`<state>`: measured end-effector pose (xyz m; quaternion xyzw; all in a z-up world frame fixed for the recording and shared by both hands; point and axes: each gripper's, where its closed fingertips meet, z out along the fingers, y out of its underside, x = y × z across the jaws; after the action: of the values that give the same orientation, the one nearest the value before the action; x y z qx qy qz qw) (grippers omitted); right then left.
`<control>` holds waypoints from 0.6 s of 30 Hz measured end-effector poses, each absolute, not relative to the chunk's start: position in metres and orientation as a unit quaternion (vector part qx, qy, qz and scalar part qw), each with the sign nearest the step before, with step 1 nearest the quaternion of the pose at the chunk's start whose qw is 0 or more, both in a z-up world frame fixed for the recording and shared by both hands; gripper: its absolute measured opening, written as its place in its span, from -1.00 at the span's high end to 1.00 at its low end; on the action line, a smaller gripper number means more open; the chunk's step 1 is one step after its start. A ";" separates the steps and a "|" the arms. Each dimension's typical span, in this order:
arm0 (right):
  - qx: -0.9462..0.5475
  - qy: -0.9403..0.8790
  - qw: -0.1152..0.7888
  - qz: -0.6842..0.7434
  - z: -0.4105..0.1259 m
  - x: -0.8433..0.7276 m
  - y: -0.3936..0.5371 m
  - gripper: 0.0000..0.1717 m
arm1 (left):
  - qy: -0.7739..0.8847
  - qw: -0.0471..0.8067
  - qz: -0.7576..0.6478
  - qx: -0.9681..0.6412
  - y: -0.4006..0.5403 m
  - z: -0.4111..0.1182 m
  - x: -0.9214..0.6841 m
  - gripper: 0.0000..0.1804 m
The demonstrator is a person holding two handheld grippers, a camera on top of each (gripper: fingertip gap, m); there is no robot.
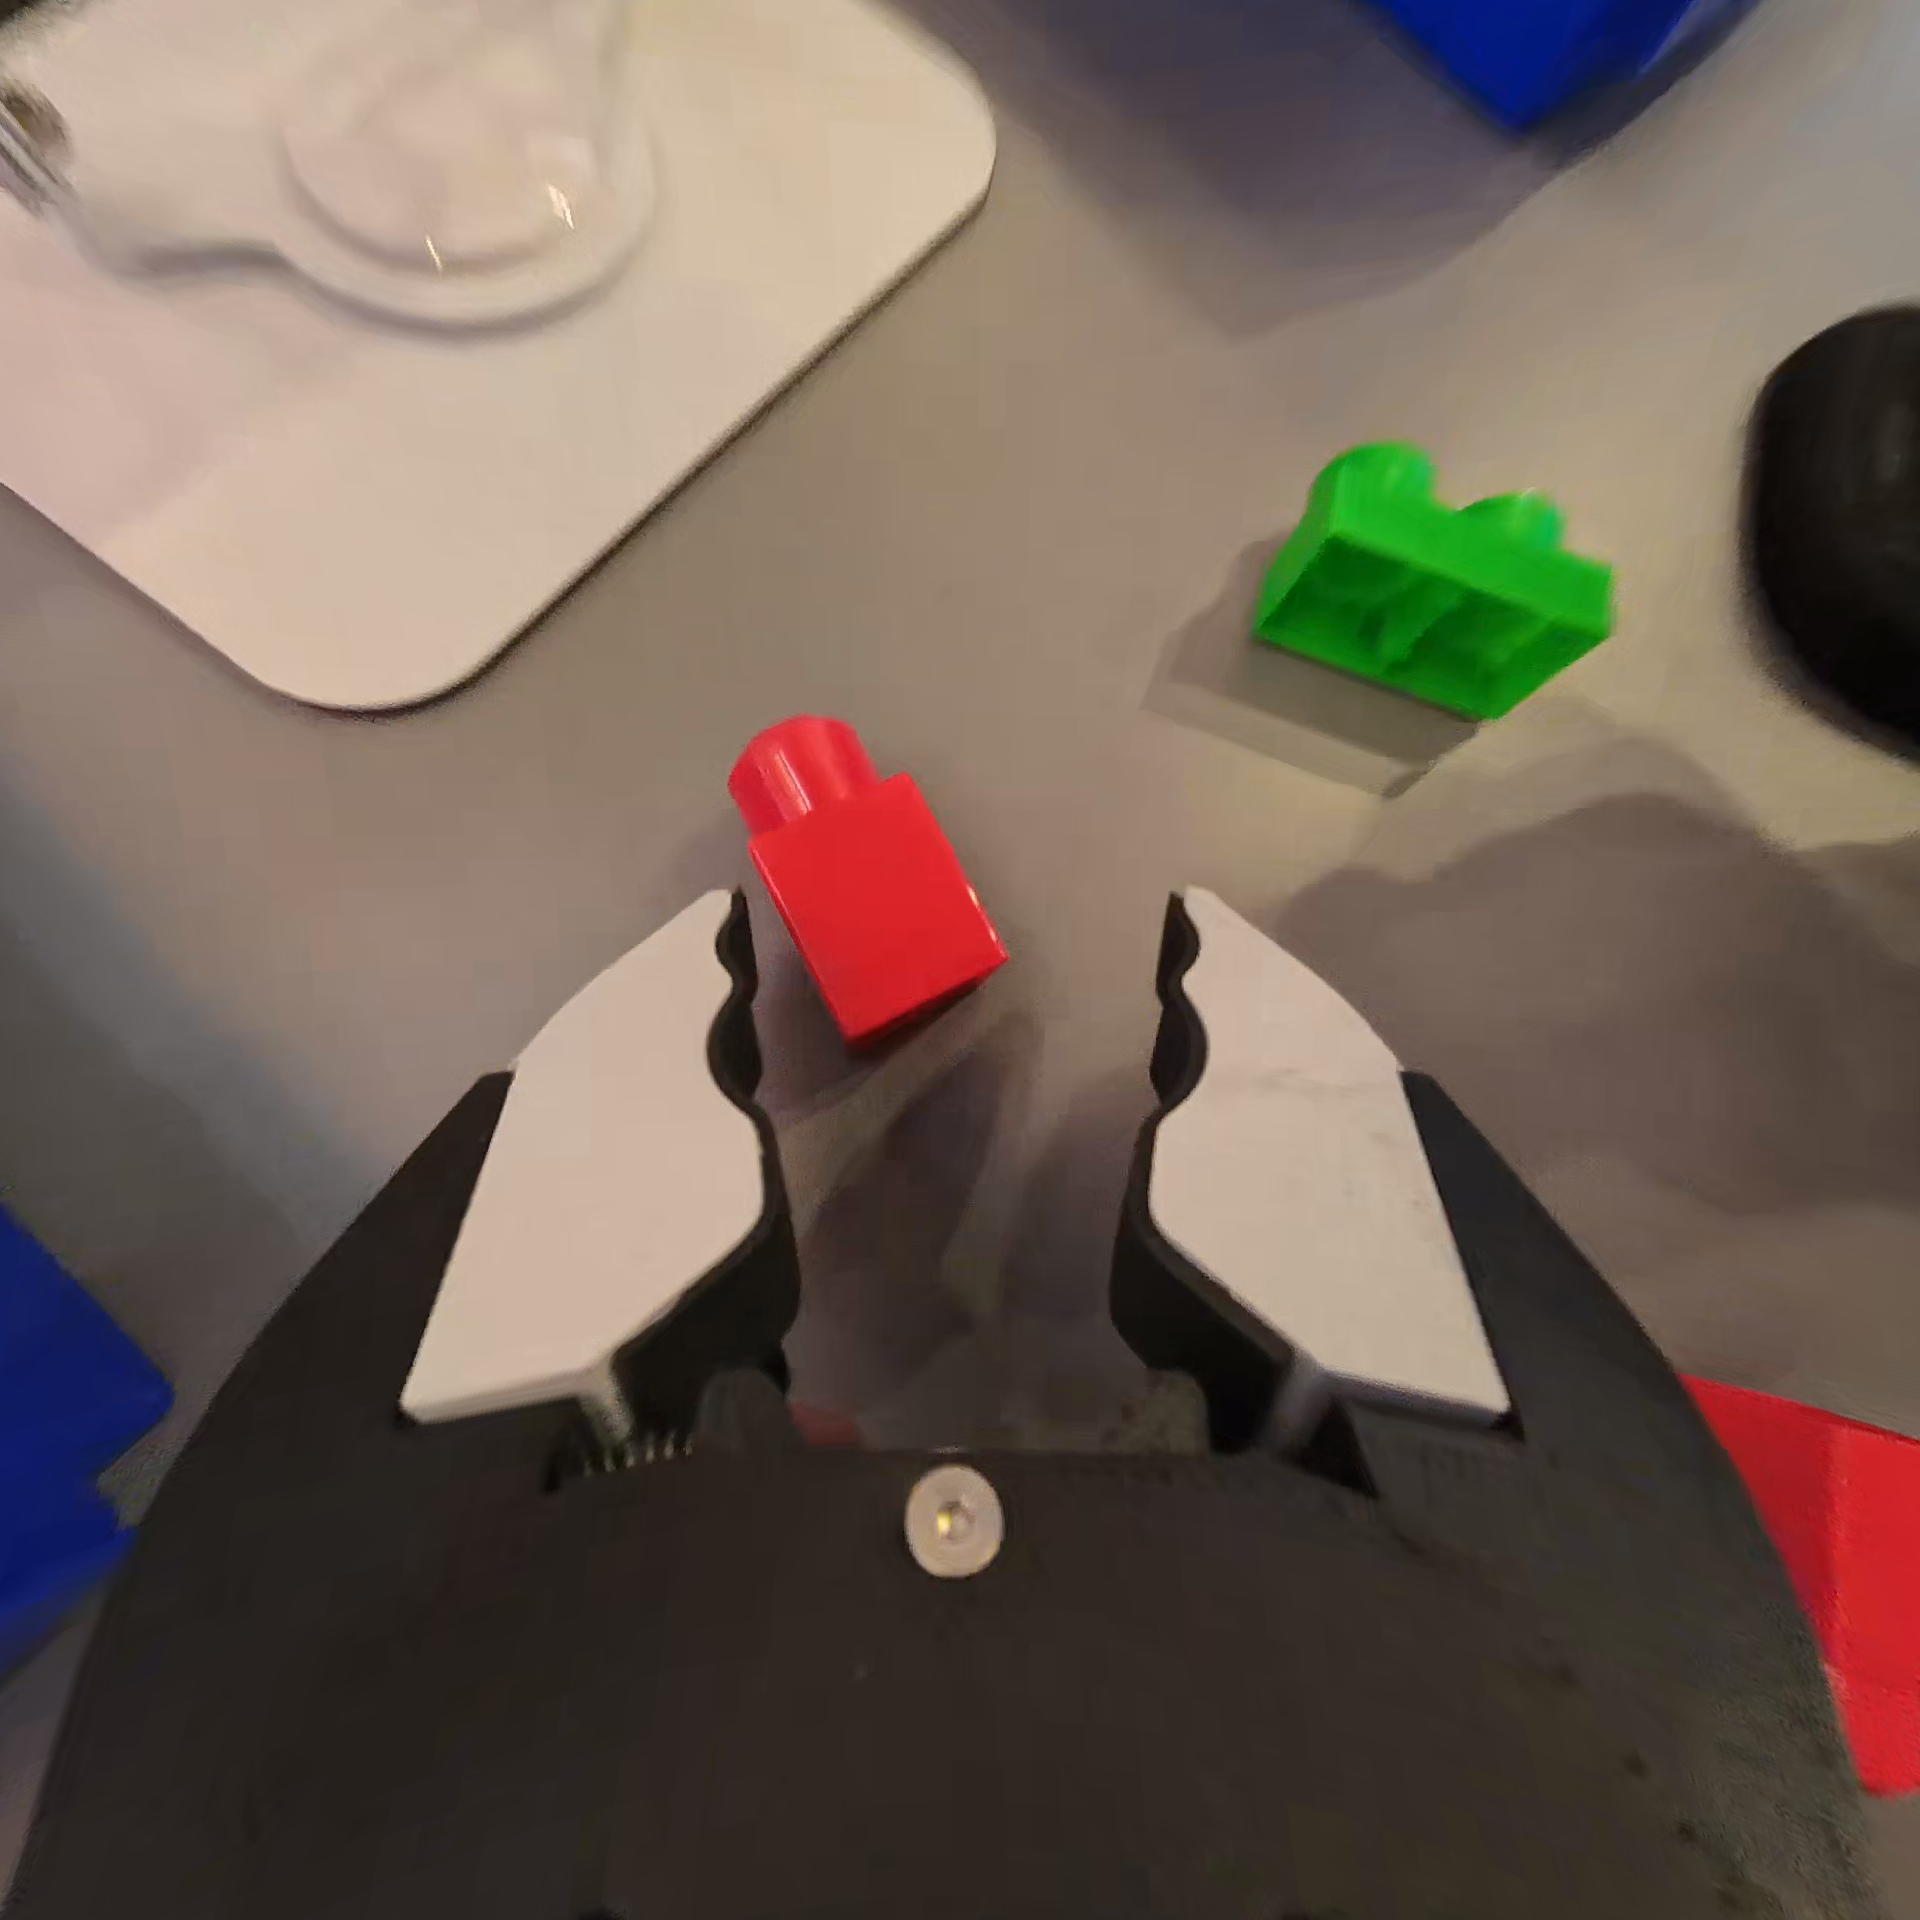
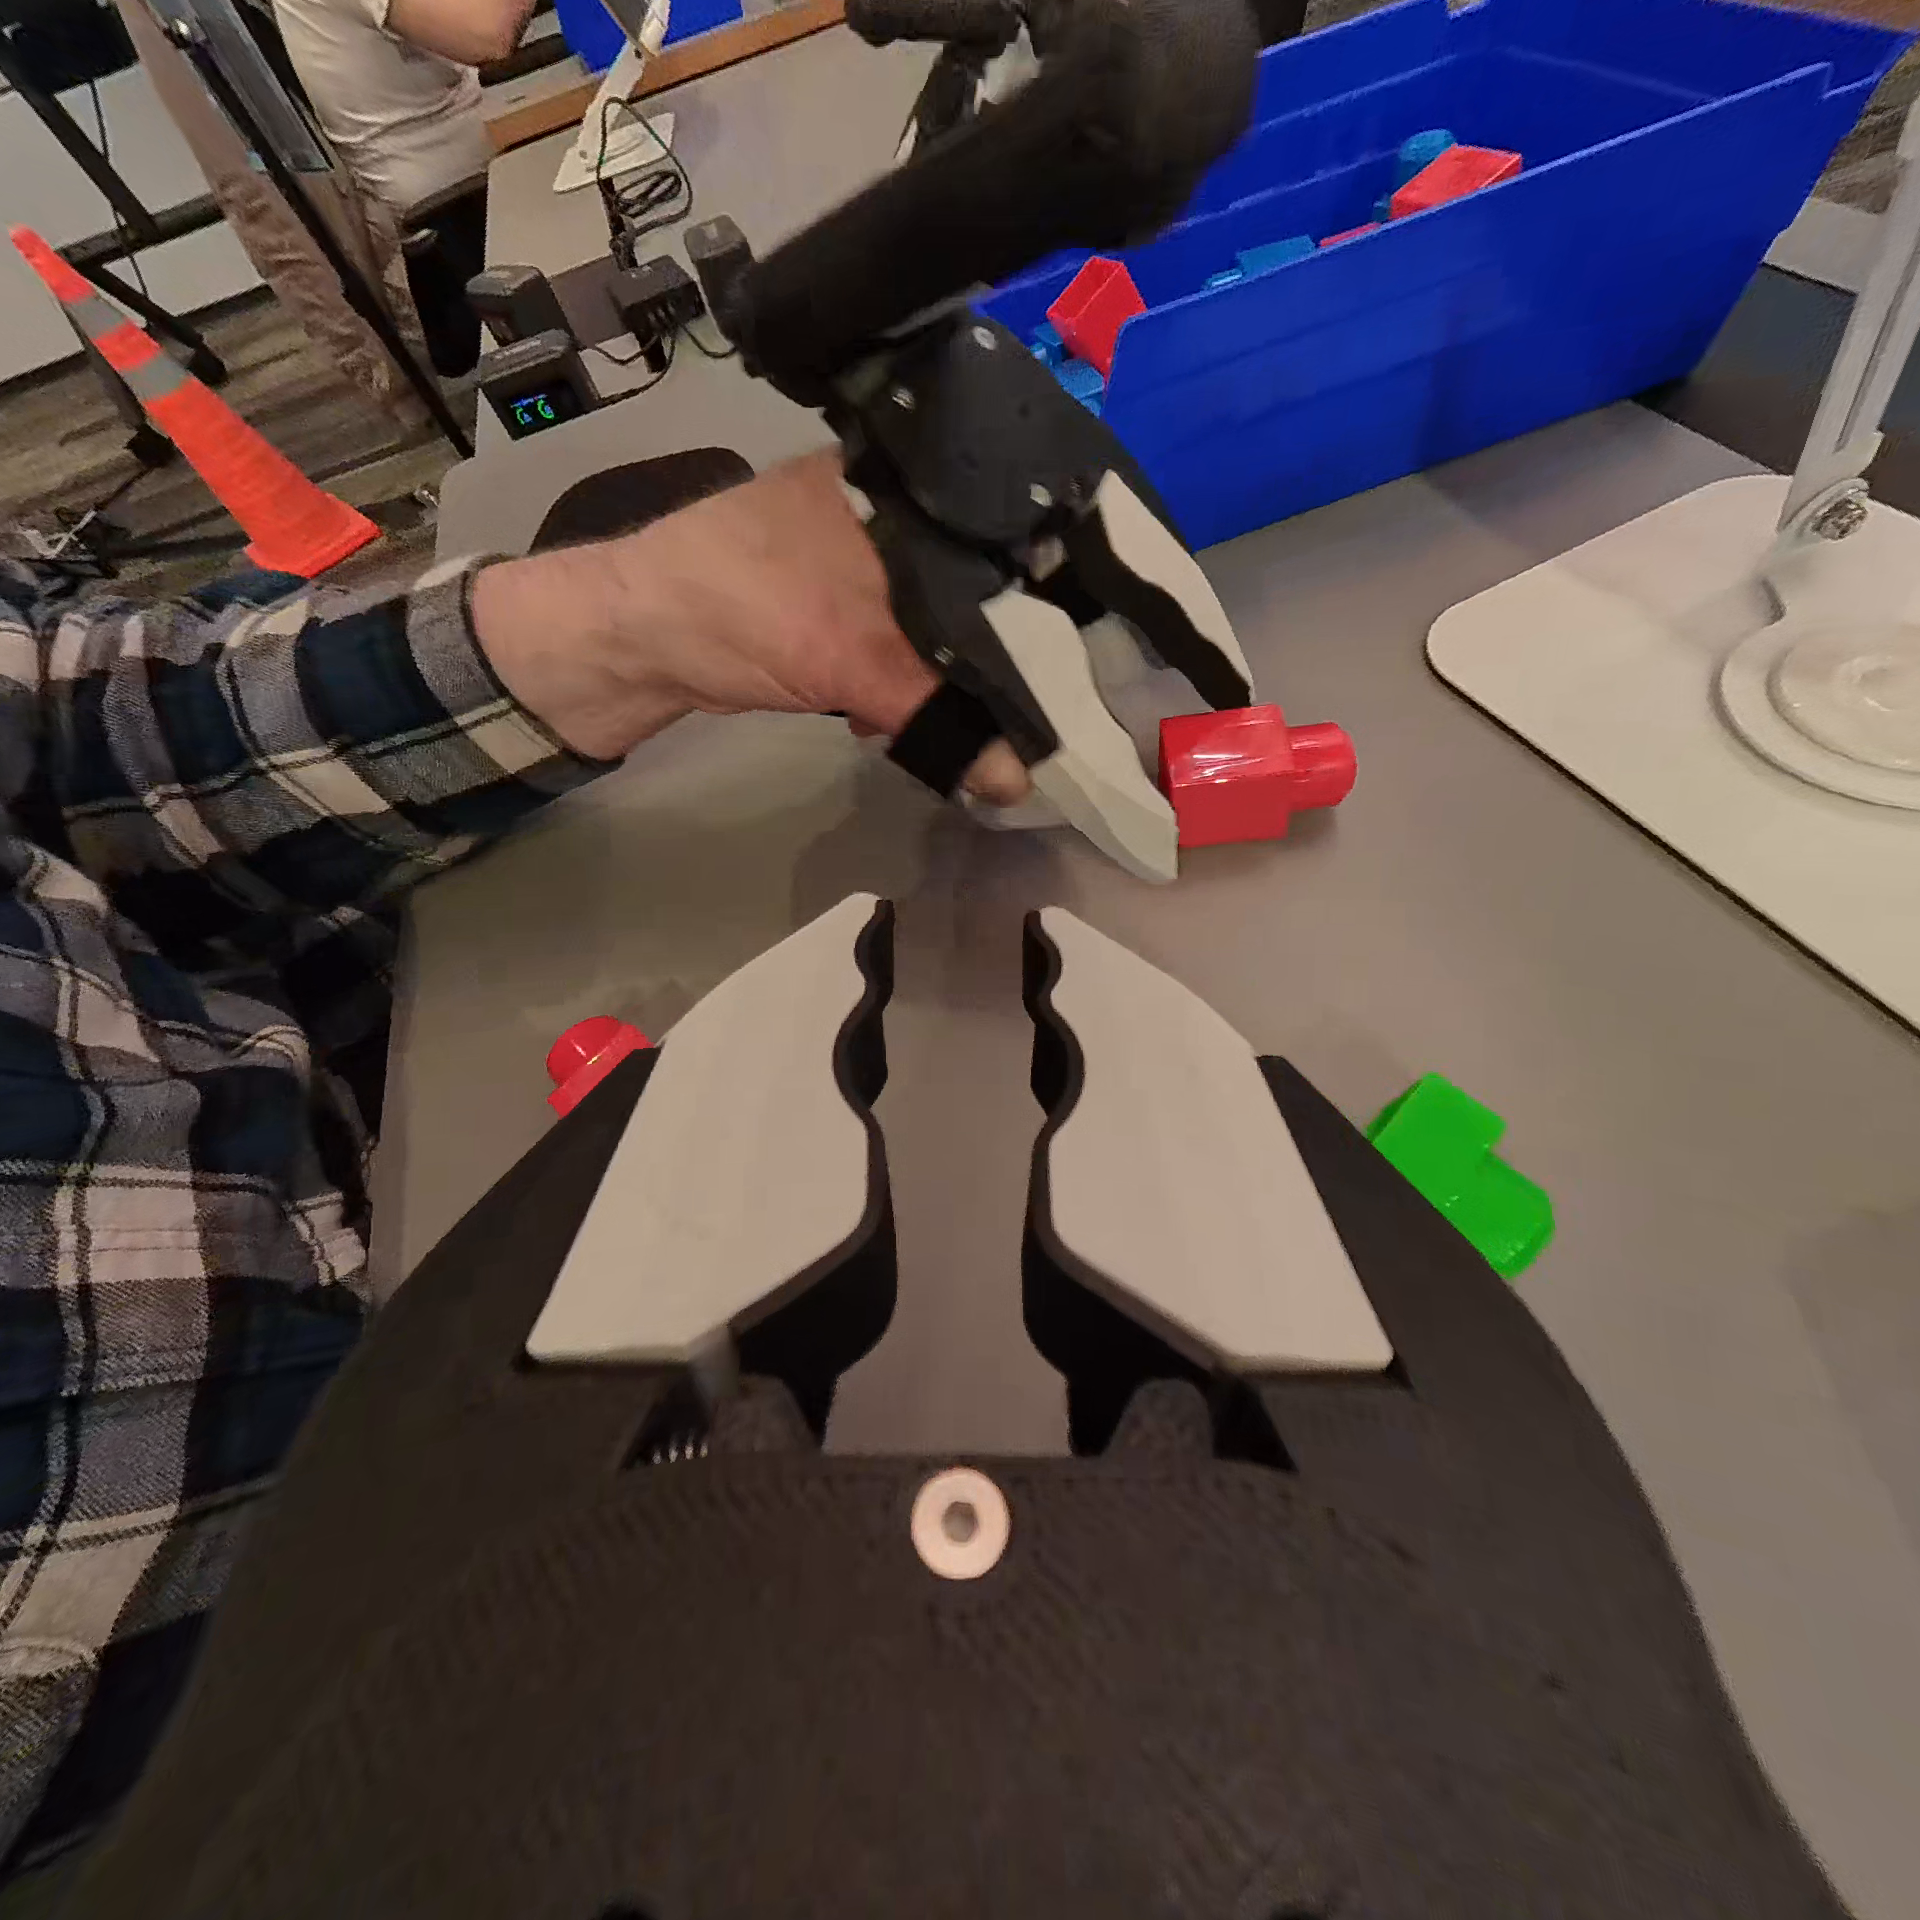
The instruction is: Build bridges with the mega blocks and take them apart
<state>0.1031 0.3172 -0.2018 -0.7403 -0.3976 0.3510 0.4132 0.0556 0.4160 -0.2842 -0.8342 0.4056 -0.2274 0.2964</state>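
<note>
A red one-stud block [image 1: 868, 904] lies on its side on the grey table [image 1: 1039, 623], stud pointing away. My left gripper [image 1: 958, 909] is open around its near end; the block lies nearer the left finger [image 1: 623, 1091], and the pads do not press on it. The right wrist view shows the same: the left gripper [image 2: 1200, 779], held by a hand, has its fingers spread at the red block [image 2: 1247, 774]. My right gripper [image 2: 958, 914] is open with only table between its fingers. A green block [image 1: 1434, 592] lies tipped over on the right; it also shows in the right wrist view [image 2: 1465, 1174].
A blue bin [image 2: 1455, 343] with several blocks stands at the back. A white stand base [image 2: 1621, 665] lies to the right. Another red block [image 2: 592, 1055] sits partly behind my right gripper's left finger. A plaid sleeve [image 2: 208, 727] reaches in from the left.
</note>
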 end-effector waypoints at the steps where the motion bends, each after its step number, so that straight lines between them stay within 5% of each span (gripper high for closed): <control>1: -0.742 -0.398 0.411 0.349 -0.203 0.103 0.316 0.72 | 0.410 0.278 -0.204 -0.845 0.418 -0.294 0.055 0.22; 4: -0.745 -0.411 0.399 0.342 -0.207 0.103 0.309 0.72 | 0.397 0.287 -0.175 -0.854 0.430 -0.303 0.049 0.54; 11: -0.697 -0.507 0.343 0.373 -0.211 0.084 0.265 0.38 | 0.398 0.343 -0.289 -0.800 0.417 -0.268 0.063 0.56; 18: -0.609 -0.744 0.200 0.188 -0.268 0.037 0.209 0.29 | 0.388 0.406 -0.419 -0.713 0.413 -0.222 0.050 0.56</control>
<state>0.0367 0.2091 -0.2684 -0.6089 -0.7442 0.1884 0.1998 0.0496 0.4130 -0.2216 -0.7135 0.3882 -0.4188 0.4060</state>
